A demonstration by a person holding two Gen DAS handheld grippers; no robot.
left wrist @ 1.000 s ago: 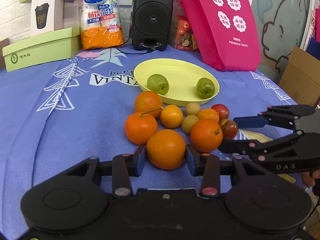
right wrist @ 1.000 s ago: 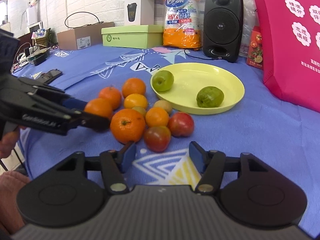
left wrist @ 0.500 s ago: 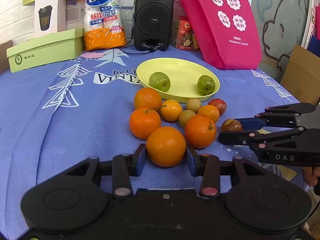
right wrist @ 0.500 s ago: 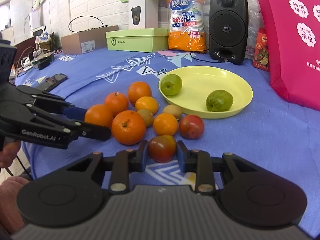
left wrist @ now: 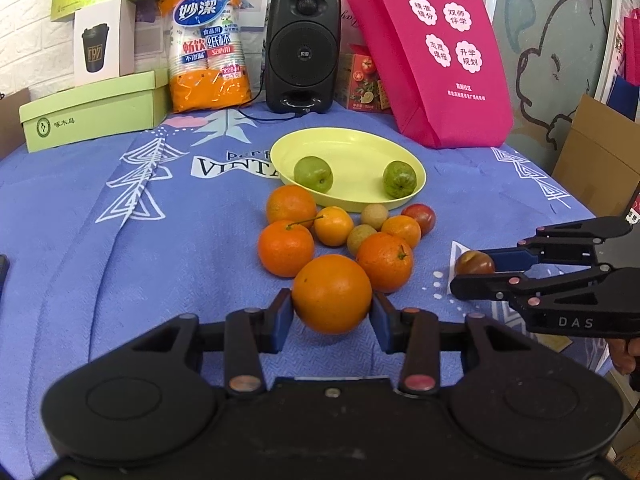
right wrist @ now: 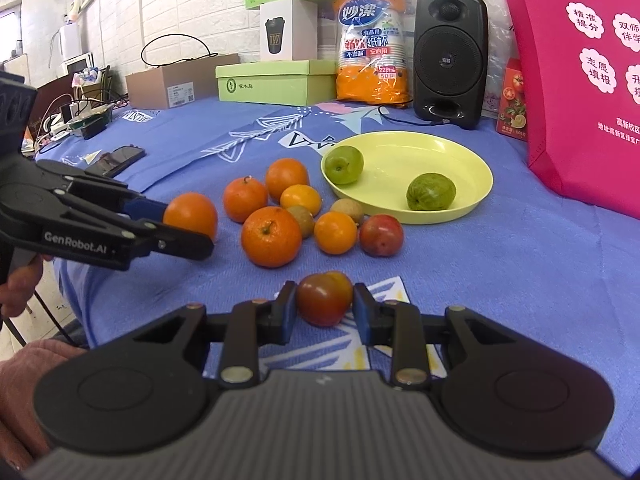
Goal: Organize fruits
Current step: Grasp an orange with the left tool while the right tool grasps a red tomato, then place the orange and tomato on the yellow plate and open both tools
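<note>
My left gripper (left wrist: 331, 314) is shut on a large orange (left wrist: 332, 293) and holds it just above the blue cloth, near the fruit pile (left wrist: 340, 228). My right gripper (right wrist: 323, 311) is shut on a dark red-green tomato (right wrist: 325, 298), pulled back from the pile; it shows in the left wrist view (left wrist: 474, 263) too. A yellow plate (left wrist: 360, 148) behind the pile holds two green fruits (left wrist: 313, 174) (left wrist: 399, 179). Several oranges, small brown fruits and a red tomato (right wrist: 381, 234) lie on the cloth.
A black speaker (left wrist: 303, 50), a pink bag (left wrist: 432, 52), an orange cup pack (left wrist: 208, 44) and a green box (left wrist: 94, 114) stand along the back. A phone (right wrist: 120, 157) lies on the left. Cardboard boxes (left wrist: 600, 164) sit past the right edge.
My right gripper closed on the dark tomato and drew it back from the pile. My left gripper closed on the large orange and lifted it slightly toward me.
</note>
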